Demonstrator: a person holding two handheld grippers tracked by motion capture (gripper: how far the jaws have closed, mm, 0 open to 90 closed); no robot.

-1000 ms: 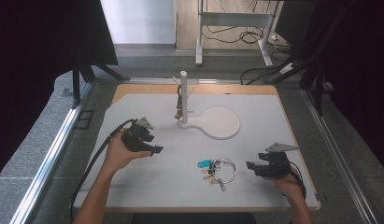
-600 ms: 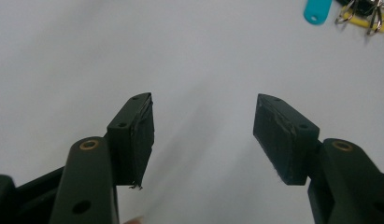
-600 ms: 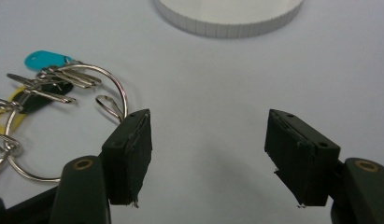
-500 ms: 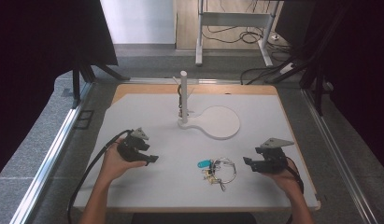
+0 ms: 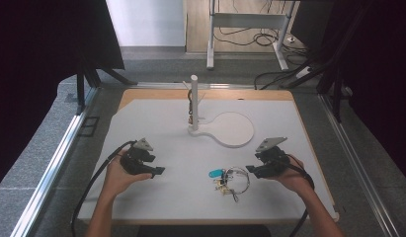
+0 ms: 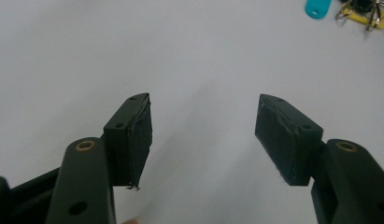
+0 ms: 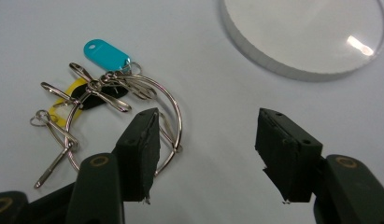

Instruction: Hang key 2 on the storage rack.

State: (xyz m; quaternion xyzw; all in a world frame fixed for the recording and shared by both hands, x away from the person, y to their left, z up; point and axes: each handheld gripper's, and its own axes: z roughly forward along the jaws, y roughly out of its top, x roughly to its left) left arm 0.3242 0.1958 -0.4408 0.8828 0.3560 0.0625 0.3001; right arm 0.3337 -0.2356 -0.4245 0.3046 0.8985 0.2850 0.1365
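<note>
Hovering just right of the key ring [image 5: 234,178], the right hand-held gripper [image 5: 251,172] has its jaws spread with nothing between them, though they have just been closing; in the right gripper view its left pad [image 7: 144,148] overlaps the big wire loop [image 7: 171,122] while the teal tag [image 7: 107,54] and yellow tag [image 7: 68,103] lie beyond; to grip well, I judge it should slide left so both pads straddle the wire rather than the loose clips; the left hand-held gripper [image 5: 160,171] rests spread and empty on the table [image 5: 156,123], well apart from the ring; farther back stands the white post [image 5: 194,101] with its round base [image 5: 233,129]; whether the pad touches the wire is hard to tell, and the small clips blur together from above.
</note>
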